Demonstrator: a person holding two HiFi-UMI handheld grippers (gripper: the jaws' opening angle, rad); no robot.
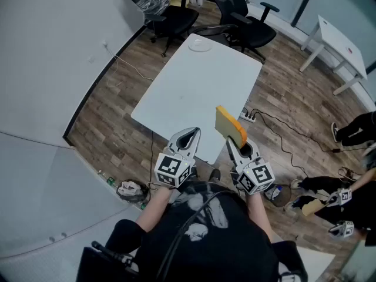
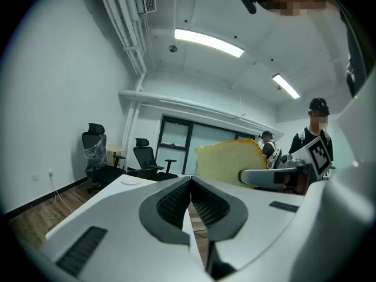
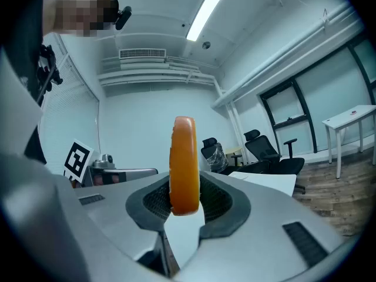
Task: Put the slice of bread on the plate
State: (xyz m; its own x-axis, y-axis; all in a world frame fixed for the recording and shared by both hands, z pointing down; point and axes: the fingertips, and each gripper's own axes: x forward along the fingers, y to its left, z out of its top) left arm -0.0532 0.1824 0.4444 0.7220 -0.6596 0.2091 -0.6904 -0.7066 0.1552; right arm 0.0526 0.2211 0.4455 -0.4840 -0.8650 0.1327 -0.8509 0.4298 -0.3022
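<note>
Clamped on the slice of bread with the right gripper, jaws pressed against both flat faces, lower edge seated between the ribbed pads; orange crust edge-on and upright, rising well above the jaw tips; carried close to the near edge of the white worktop; left gripper just to the left of the right one, jaws shut together, pads meeting at the tips; from those left jaws, the bread's pale face up and to the right, near; plate well ahead of both pairs of jaws, at the worktop's far end, well apart from the bread; beyond it, two black office chairs on the wood floor.
</note>
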